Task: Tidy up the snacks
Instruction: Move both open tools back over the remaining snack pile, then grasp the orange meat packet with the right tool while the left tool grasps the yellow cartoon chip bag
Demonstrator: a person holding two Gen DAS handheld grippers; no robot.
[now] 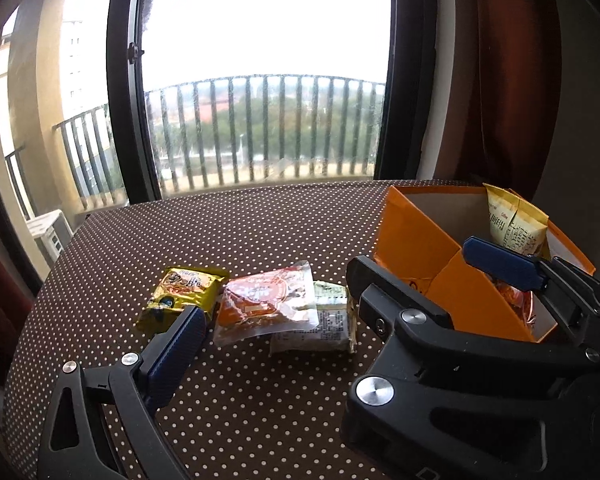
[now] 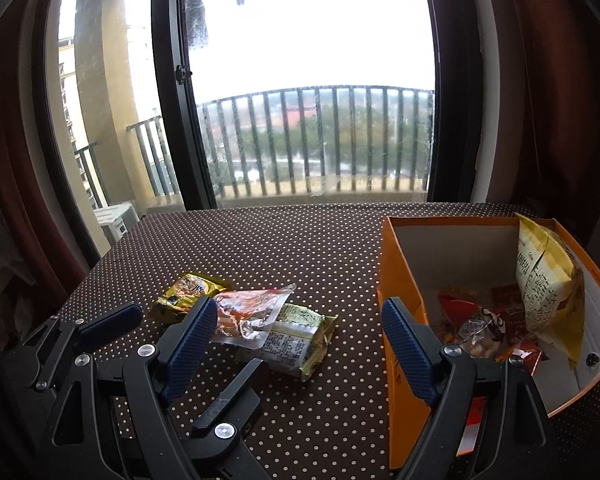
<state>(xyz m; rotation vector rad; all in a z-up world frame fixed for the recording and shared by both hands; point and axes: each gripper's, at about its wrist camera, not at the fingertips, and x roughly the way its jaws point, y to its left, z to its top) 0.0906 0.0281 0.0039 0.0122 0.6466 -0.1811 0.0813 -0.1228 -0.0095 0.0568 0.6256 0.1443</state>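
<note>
On the brown dotted tablecloth (image 1: 260,220), far left of the loose pile: a gold packet (image 1: 184,296). Lies flat, just beside an orange clear-film packet (image 1: 264,304). Next right, a pale green-and-white packet (image 1: 324,328), partly under the film packet's edge. All three outside the box, near its left side.

Nearer the cameras, left gripper (image 2: 197,337): spread wide, holding nothing. Blue left pad (image 1: 176,344) in front of the gold packet in its own view; contact impossible to judge. Own right finger mostly hidden there behind the other tool.

Right gripper (image 2: 300,306): also spread wide and empty. Crosses the left one, with its left finger between the left gripper's two. Frames the pale packet and bare cloth in its own view; right finger in front of the box's near left corner.

Further right, an open orange box (image 1: 412,232) with a pale inside. On its floor, red packets (image 2: 456,312) and a small clear-wrapped piece (image 2: 480,332). At its right wall, a pale yellow bag (image 2: 548,288), standing upright and leaning.

Behind, a window (image 1: 260,40) with a railing, and a dark red curtain (image 1: 500,60) on the right.
</note>
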